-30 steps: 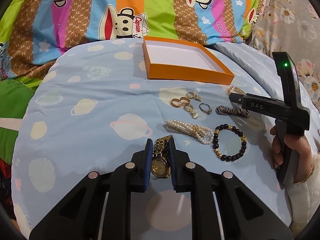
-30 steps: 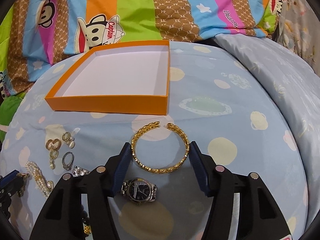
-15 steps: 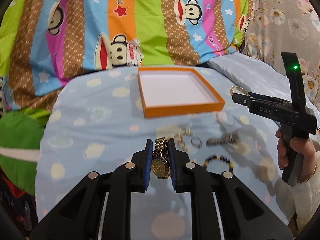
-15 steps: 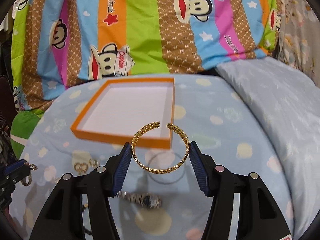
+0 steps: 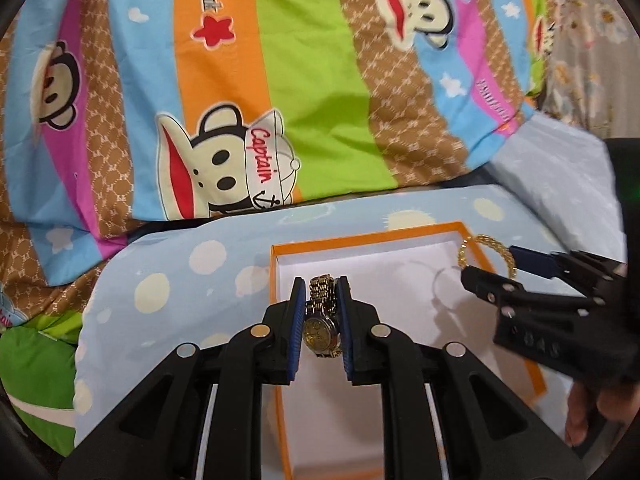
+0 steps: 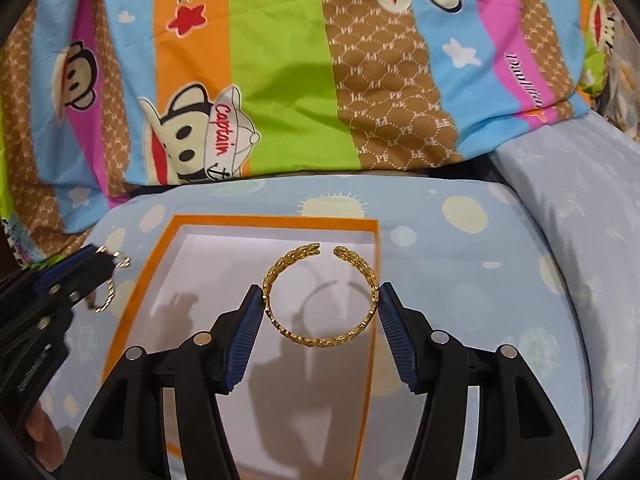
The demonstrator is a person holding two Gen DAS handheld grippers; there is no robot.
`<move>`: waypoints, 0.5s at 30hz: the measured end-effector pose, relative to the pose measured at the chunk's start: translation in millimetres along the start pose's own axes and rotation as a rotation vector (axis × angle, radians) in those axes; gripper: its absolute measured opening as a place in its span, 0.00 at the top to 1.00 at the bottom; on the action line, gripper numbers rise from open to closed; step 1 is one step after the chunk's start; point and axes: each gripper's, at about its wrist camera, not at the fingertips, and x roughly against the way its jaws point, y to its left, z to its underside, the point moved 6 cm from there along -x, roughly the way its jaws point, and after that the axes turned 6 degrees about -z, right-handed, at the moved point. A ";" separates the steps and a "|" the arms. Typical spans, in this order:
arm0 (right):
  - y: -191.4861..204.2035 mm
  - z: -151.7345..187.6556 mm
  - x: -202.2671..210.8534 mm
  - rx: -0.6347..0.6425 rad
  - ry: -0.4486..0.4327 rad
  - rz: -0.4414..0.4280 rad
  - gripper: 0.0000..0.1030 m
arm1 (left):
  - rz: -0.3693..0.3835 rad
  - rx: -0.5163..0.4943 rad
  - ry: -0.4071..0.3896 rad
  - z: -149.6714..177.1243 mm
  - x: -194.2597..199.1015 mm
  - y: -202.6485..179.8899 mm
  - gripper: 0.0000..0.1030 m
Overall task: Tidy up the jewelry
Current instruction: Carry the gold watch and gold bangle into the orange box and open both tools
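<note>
Jaws: left gripper (image 5: pixel 320 312) clamps gold watch (image 5: pixel 321 326), right gripper (image 6: pixel 320 312) clamps gold bangle (image 6: pixel 320 300), seemingly above orange box (image 6: pixel 256 222).

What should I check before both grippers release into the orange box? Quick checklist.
1. Gold watch clamped in left gripper: ok.
2. Gold bangle clamped in right gripper: ok.
3. Both items over the orange box: ok.
4. White box floor below free of other items: ok as far as seen.
5. Grippers apart from each other: ok, a gap shows in the left wrist view.
6. Height above the box floor: cannot tell.
</note>
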 end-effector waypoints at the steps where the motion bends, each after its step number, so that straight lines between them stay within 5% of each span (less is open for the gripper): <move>1: 0.4 -1.8 -6.6 0.010 0.012 0.001 0.44 | -0.019 0.000 0.025 -1.7 -15.1 -1.5 0.85; 10: -5.9 -16.3 -47.4 0.047 0.096 0.023 0.44 | -0.069 0.021 0.172 0.6 -82.2 1.0 0.84; 11: -4.8 -17.8 -49.2 0.056 0.102 0.024 0.43 | -0.076 0.028 0.171 -1.0 -82.0 3.1 0.81; 12: -3.8 -18.1 -50.6 0.063 0.107 0.024 0.43 | -0.084 0.033 0.167 -2.6 -81.2 4.6 0.68; 15: 0.1 -19.2 -47.6 0.088 0.084 0.027 0.34 | -0.021 0.082 0.147 -8.4 -76.5 9.4 0.60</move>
